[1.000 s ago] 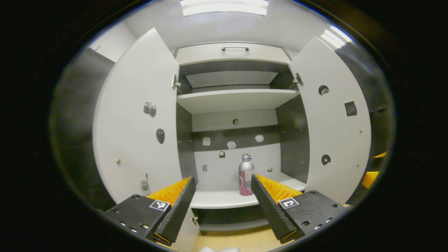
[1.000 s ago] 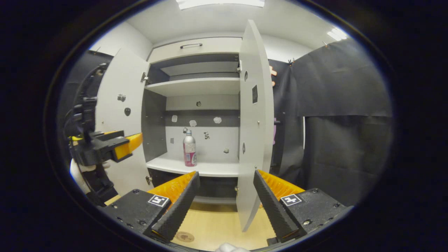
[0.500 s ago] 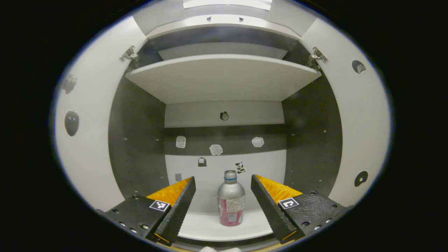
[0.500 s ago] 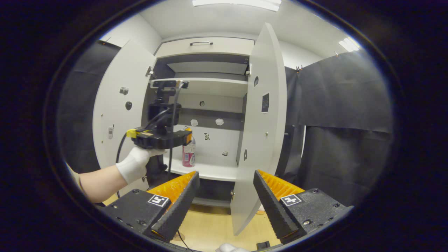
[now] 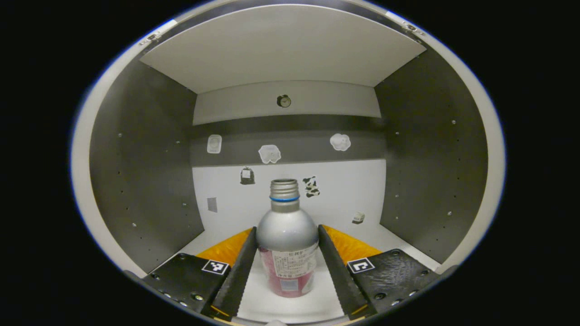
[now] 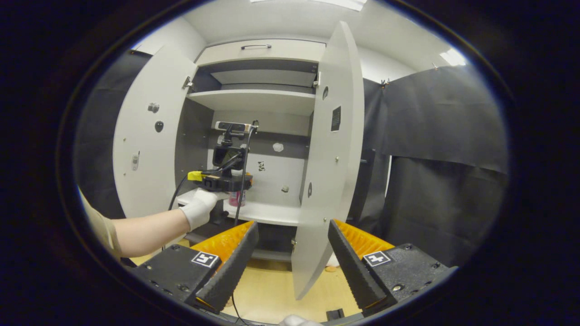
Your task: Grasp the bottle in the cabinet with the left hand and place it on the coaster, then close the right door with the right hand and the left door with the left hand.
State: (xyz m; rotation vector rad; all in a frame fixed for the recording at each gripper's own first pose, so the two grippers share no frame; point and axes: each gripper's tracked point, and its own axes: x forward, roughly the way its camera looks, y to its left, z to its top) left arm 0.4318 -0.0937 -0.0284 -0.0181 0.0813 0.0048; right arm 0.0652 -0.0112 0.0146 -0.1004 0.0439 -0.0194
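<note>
In the left gripper view we are pushing our left gripper (image 5: 287,267) deeper into the cabinet (image 5: 145,149), so the bottle (image 5: 287,246), bottom centre, is now standing between narrowing fingers, seemingly touching them; we judge the grasp imminent. At the right, our right gripper (image 6: 290,253) is waiting wide and empty before the right door (image 6: 328,149).

bottle (image 5: 286,235): brushed matt metal, glossy pink label | left claw (image 5: 286,271) pads: ribbed black rubber | shelf (image 5: 290,301): smooth matt white | glove (image 6: 199,209): white cloth
</note>
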